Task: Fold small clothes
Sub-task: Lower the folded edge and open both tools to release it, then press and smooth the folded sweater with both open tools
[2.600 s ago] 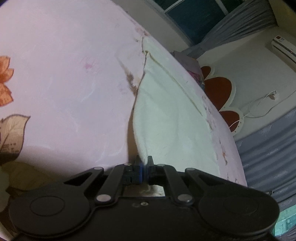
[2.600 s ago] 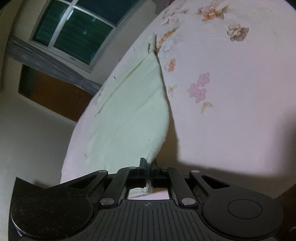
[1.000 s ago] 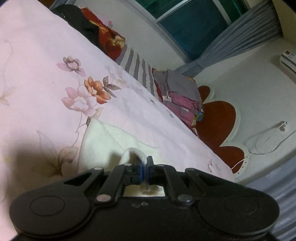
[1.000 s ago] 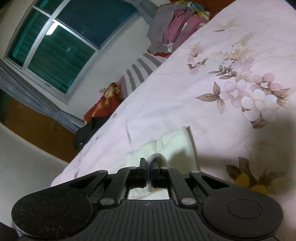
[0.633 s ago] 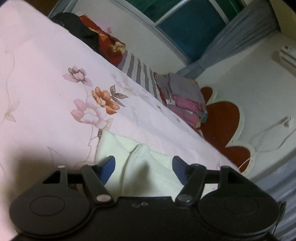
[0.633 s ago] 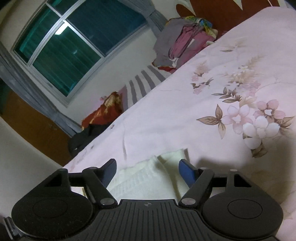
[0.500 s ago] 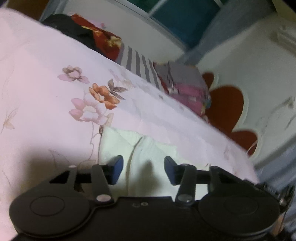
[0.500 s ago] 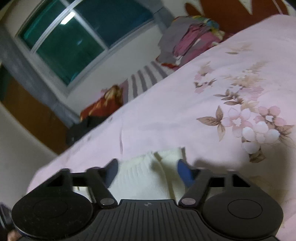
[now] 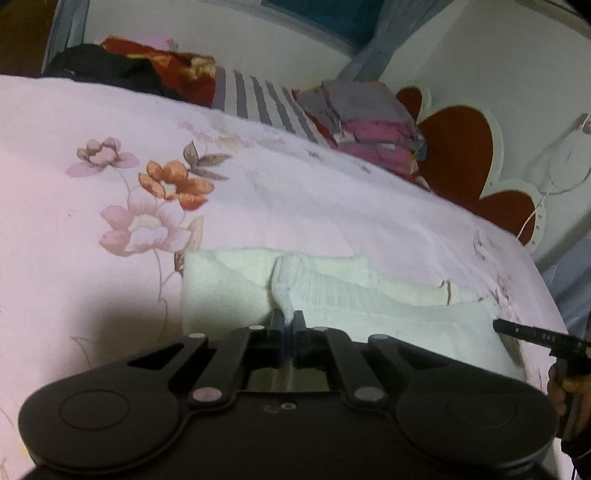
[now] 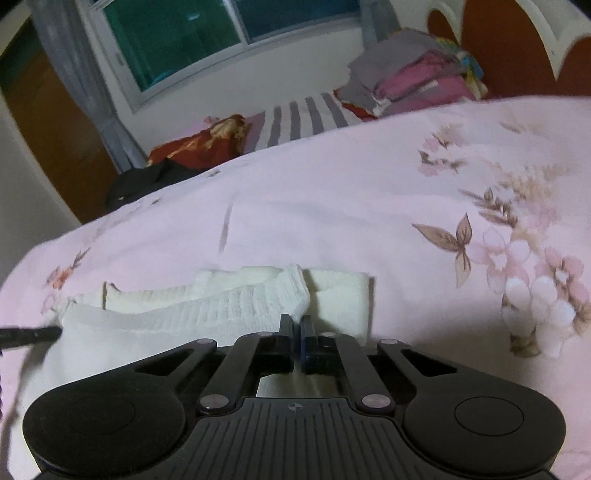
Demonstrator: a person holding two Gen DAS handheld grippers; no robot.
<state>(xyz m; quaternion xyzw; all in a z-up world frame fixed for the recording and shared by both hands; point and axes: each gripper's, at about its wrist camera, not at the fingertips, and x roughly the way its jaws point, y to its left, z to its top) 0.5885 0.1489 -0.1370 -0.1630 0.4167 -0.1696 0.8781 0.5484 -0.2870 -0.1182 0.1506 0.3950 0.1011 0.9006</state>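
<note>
A cream cloth lies folded on a pink flowered bedsheet, near the edge closest to the cameras. It is a small ribbed garment, and its folded layers show as stepped edges running across its width.

The left gripper has its two fingers pressed together on a raised pinch of the cloth, which stands up in a small ridge just beyond the fingertips. In the right wrist view the right gripper is closed in the same way on a bunched fold of the cloth, with the fabric gathered into a little peak above its tips (only a thin slit shows between the fingers). Each gripper holds the cloth near one end, the left toward the cloth's left corner and the right toward its right corner. Part of the right tool and the person's hand show at the right edge of the left wrist view.

At the far side of the bed sit a stack of folded grey and pink clothes, a striped pillow and a red and black bundle. A red headboard with pale trim stands against the wall, and a window with grey curtains is behind the bed.
</note>
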